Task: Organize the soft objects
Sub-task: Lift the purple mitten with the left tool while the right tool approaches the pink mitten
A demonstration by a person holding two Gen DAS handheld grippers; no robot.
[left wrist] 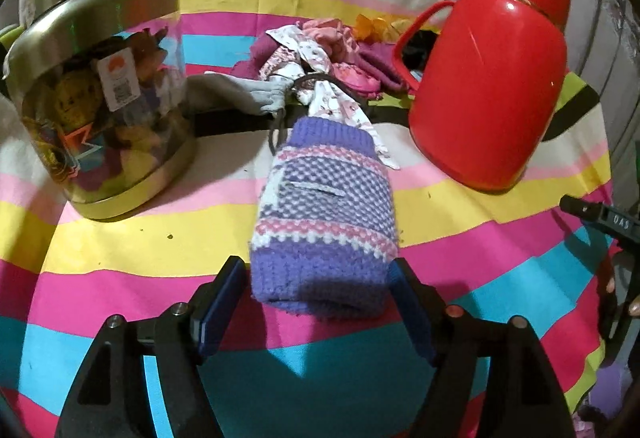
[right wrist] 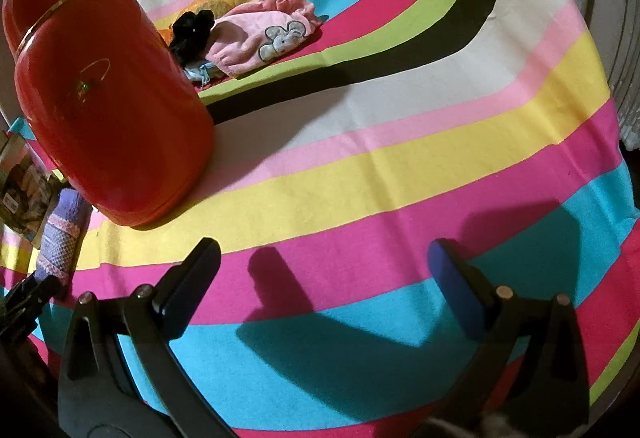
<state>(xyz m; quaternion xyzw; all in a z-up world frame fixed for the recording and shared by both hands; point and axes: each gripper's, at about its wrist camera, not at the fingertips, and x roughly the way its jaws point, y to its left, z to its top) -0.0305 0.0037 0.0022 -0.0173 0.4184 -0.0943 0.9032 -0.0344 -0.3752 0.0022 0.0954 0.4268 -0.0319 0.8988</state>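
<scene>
A purple, white and pink knitted sleeve (left wrist: 324,205) lies on the striped tablecloth (left wrist: 120,278), its near end between the fingers of my left gripper (left wrist: 316,266). The jaws stand open; the left pad is clear of the knit and the right pad just brushes its edge. Behind it is a heap of soft cloths (left wrist: 320,53) in pink, white print and grey. In the right wrist view, my right gripper (right wrist: 323,246) hangs open over bare cloth with nothing between its fingers. The knitted sleeve (right wrist: 60,238) shows at that view's left edge.
A red flask (left wrist: 492,77) with a handle stands right of the sleeve. A clear jar with a metal lid (left wrist: 104,97), stuffed with colourful items, stands at the left. A pink elephant cloth (right wrist: 260,33) and a black item (right wrist: 192,29) lie behind the flask (right wrist: 112,109).
</scene>
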